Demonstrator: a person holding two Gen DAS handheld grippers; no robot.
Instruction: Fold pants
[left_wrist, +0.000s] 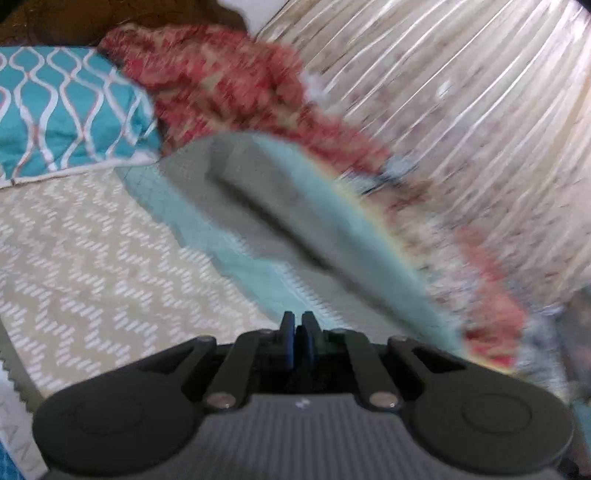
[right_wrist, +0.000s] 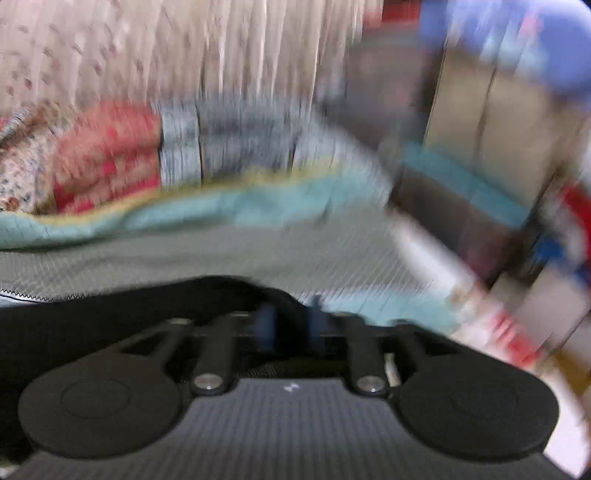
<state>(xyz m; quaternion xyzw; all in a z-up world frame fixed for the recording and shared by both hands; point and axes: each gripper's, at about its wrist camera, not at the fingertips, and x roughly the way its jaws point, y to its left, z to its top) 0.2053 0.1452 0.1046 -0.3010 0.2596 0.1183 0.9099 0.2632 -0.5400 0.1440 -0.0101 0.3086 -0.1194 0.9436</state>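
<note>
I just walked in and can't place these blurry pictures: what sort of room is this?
Most likely a bedroom. A teal pillow with white wavy lines lies on a beige zigzag-patterned bedspread, a rumpled red patterned blanket sits beside it, and pleated pale floral curtains hang behind.

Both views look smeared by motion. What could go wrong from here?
1. The black cloth lies beside the right gripper, but the blur hides any grip, so it may slip off.
2. The left gripper looks shut on nothing above the grey quilt, so it might snag bedding instead.
</note>
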